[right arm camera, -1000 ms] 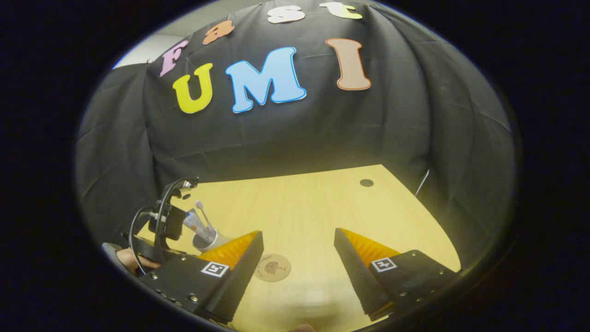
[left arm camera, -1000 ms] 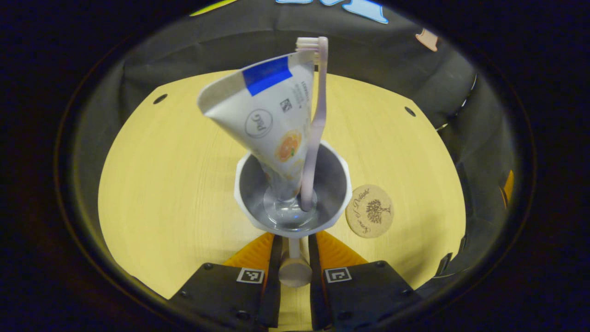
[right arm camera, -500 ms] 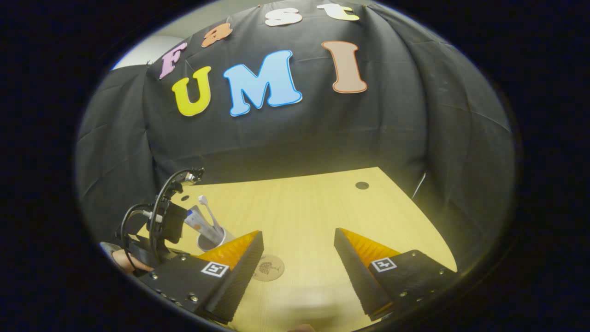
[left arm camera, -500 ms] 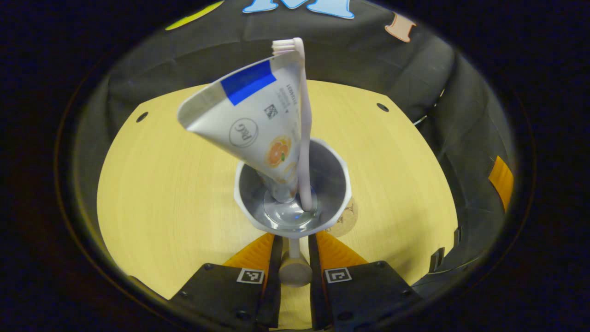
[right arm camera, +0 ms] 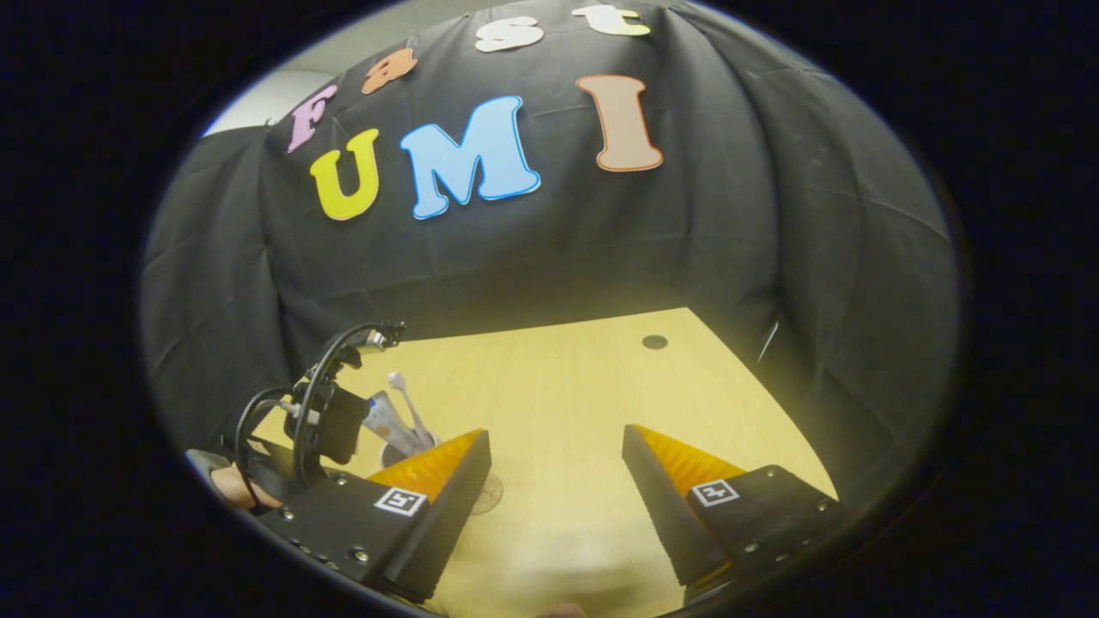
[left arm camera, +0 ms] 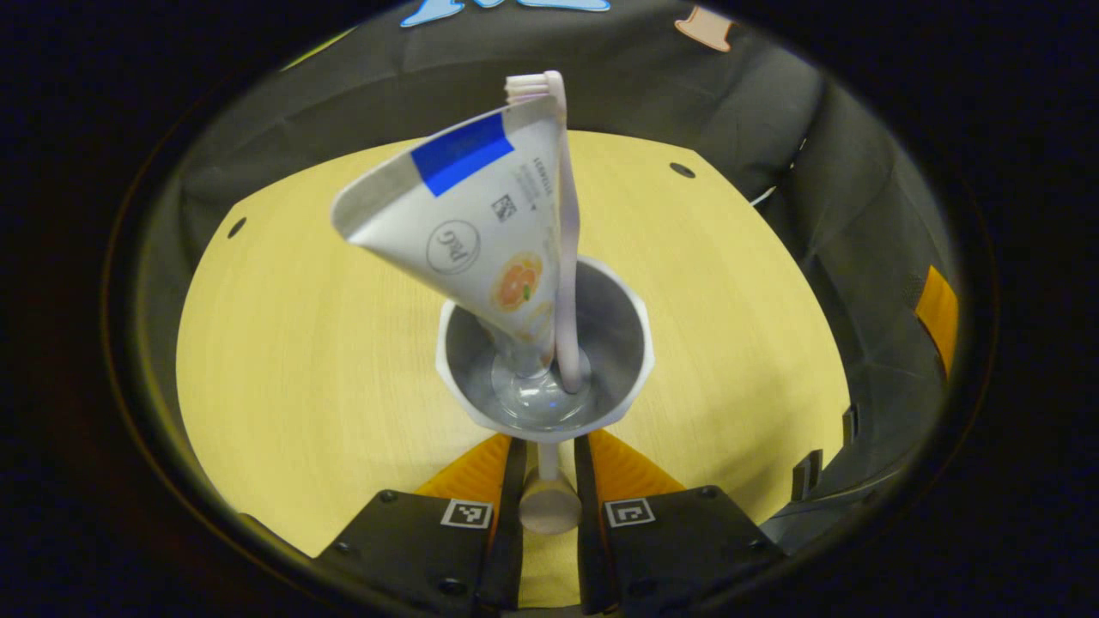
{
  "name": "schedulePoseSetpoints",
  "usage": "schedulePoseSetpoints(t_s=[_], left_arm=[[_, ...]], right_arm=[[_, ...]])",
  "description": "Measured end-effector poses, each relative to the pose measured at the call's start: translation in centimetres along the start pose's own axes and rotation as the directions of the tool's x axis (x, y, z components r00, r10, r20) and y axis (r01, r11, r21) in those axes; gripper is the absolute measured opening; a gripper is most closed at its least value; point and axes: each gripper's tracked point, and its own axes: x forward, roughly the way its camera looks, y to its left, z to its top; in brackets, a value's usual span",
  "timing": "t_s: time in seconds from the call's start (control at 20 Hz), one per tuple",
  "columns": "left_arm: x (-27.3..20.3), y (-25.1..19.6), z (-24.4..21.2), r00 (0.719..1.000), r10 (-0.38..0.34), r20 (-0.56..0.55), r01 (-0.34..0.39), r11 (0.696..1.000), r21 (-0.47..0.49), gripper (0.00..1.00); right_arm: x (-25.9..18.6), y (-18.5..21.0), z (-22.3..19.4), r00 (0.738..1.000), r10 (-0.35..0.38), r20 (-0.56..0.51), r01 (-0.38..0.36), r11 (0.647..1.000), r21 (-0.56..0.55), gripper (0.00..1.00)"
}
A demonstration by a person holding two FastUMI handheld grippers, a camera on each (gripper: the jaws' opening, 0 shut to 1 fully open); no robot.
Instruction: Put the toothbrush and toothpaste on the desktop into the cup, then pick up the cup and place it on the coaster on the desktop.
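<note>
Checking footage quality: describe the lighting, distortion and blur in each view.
Left gripper view: fisheye bows the pale wooden desktop; the white toothpaste tube and white faceted cup are sharp. Right gripper view: the desktop is glare-washed and blurry near the right gripper; the edges fall dark.

Toothbrush (left arm camera: 562,232) and toothpaste (left arm camera: 468,232) in cup (left arm camera: 631,343) — above desktop (left arm camera: 300,343).

We see the left gripper (left arm camera: 547,468) with its two fingers drawn close together, pinching a thin handle between them. The right gripper (right arm camera: 556,468) hovers with its fingers spread wide apart, gripping nothing, angled slightly downward.
</note>
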Motion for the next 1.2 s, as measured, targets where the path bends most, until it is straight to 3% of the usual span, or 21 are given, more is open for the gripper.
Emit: schedulePoseSetpoints(t_s=[0.7,1.2], left_arm=[[2.0,-1.1,-0.2,0.997,0.079,-0.024,-0.08,0.997,-0.009,0.33],[1.3,-1.2,-0.2,0.996,0.088,0.029,-0.087,0.996,-0.024,0.39]], right_arm=[[0.1,-3.9,0.2,1.0,0.026,-0.009,-0.026,0.999,-0.032,0.96],[-1.1,-2.7,0.0,0.997,0.075,-0.015,-0.076,0.991,-0.106,0.96]])
